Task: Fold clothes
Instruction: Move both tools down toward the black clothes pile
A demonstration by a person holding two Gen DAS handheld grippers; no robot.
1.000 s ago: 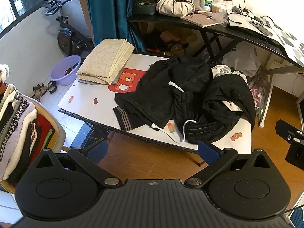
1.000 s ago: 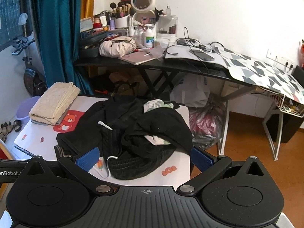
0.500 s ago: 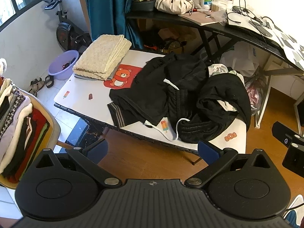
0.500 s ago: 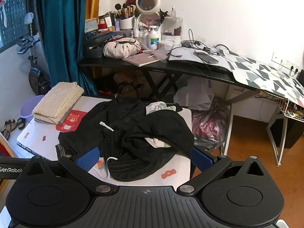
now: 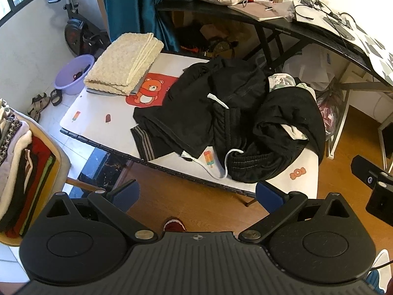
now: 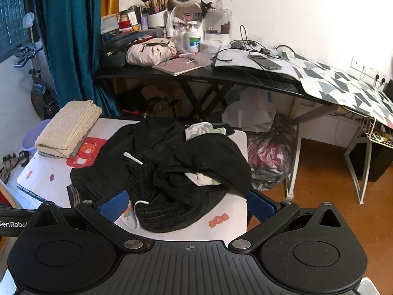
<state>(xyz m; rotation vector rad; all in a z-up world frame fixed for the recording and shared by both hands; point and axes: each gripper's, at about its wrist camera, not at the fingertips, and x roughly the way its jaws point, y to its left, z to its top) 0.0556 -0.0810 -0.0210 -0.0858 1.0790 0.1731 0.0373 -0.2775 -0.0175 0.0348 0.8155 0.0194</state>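
A low white table (image 5: 103,113) with cartoon prints carries a heap of black clothes (image 5: 228,120) over its right half, reaching the near edge. The heap's long axis runs from the far middle toward the near right corner; single garments are hard to tell apart, though a white drawstring (image 5: 216,99) and a striped hem (image 5: 145,145) show. A folded cream towel (image 5: 125,64) lies at the far left corner, its length running front to back. Both tools hang in front of the near edge, apart from the clothes. The left gripper (image 5: 196,194) and right gripper (image 6: 186,205) each stand spread wide and empty.
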